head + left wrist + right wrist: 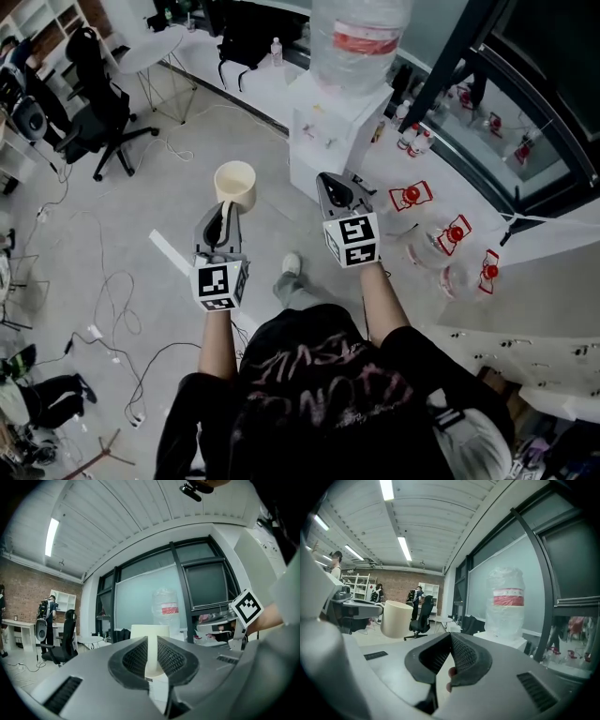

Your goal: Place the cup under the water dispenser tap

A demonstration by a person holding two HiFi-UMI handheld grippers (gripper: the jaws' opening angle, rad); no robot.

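- Left gripper: jaws narrowly parted, clamped on the handle of the cream cup. The cup is upright, mouth up, its body just past the jaw tips, off the left front of the water dispenser and apart from it.
- Right gripper: jaws closed tip to tip, nothing between them, just before the dispenser.

The head view looks steeply down from above the person, with the white box-shaped water dispenser topped by a clear plastic bottle ahead of the left gripper and right gripper. The left gripper view looks along its 2 jaws, the dispenser near and straight ahead. The right gripper view aims slightly left of the dispenser. All 3 views share the dispenser and the cream plastic cup.
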